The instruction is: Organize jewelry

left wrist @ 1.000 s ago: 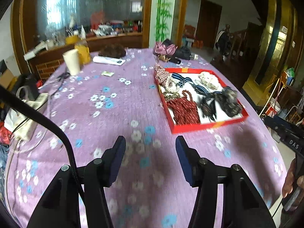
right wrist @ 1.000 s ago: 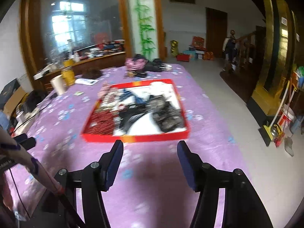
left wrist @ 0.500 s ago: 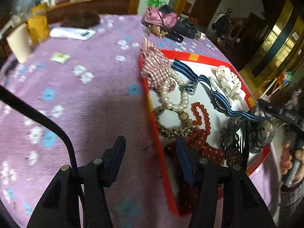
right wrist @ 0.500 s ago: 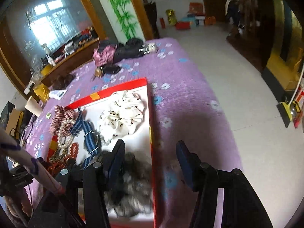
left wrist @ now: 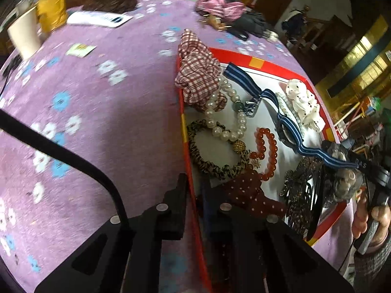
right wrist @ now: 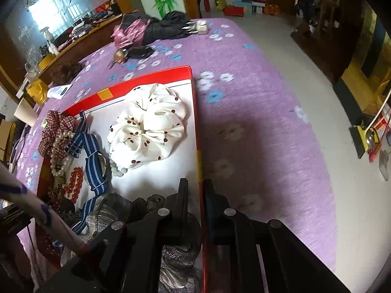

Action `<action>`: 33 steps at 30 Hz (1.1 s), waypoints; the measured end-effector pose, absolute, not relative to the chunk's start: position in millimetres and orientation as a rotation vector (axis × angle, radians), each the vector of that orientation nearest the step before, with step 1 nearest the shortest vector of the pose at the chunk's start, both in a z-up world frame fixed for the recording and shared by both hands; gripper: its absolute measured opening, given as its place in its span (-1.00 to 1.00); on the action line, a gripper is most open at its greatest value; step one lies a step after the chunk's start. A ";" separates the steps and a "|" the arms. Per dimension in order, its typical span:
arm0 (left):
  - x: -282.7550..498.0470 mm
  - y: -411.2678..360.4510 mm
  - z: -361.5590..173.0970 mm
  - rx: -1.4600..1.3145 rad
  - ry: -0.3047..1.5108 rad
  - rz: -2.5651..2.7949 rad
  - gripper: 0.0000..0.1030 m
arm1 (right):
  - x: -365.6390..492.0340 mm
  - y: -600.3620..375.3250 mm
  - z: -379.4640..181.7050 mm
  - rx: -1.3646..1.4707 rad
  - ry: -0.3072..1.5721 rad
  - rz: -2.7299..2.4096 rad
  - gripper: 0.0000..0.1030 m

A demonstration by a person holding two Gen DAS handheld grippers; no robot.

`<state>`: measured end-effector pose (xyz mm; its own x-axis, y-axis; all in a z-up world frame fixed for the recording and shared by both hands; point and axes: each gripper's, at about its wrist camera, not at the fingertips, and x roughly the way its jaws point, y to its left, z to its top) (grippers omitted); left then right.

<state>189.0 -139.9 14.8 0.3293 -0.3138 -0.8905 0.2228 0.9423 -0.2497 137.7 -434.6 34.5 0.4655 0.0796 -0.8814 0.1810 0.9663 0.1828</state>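
Left claw [left wrist: 194, 190] and right claw [right wrist: 196, 190] have just closed, each pinching the red tray's [right wrist: 156, 78] opposite side walls.

Daylight from a window [right wrist: 52, 12] far beyond the fingertips lights both fisheye views, edges bowed and dark, distant tablecloth [left wrist: 105, 78] motion-blurred.

The purple flowered tablecloth [left wrist: 102, 112] lies bare left of the red tray [left wrist: 246, 59], open as far as the paper cup [left wrist: 23, 35] and yellow jar [left wrist: 51, 12]. On the opposite side, cloth [right wrist: 256, 131] runs clear to the table edge. Inside the tray, the white scrunchie [right wrist: 149, 127], pearl bracelet [left wrist: 226, 112], striped strap [left wrist: 281, 112] and hair clips [left wrist: 303, 195] crowd the floor; only small white patches [right wrist: 166, 173] stay free.
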 end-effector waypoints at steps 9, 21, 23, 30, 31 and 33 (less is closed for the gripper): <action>201.9 -89.4 17.6 -0.100 1.187 -0.243 -0.82 | 160.6 -378.2 29.3 0.267 1.123 -0.032 -0.76; 145.2 -33.6 68.0 -0.153 1.114 -0.154 -0.53 | 109.6 -391.9 63.4 0.401 1.066 -0.107 -0.02; 128.9 -19.9 72.5 -0.167 1.112 -0.103 -0.52 | 103.6 -393.5 64.6 0.421 1.063 -0.097 -0.02; 68.3 -3.0 89.4 -0.152 1.075 0.136 -0.52 | 69.2 -411.8 72.9 0.415 1.023 -0.026 -0.02; 58.6 -5.1 95.4 -0.144 1.061 0.177 -0.52 | 62.4 -417.5 74.6 0.419 1.017 -0.015 -0.02; 36.1 -11.3 112.4 -0.152 1.036 0.241 -0.50 | 52.9 -429.4 77.1 0.442 1.020 -0.004 -0.02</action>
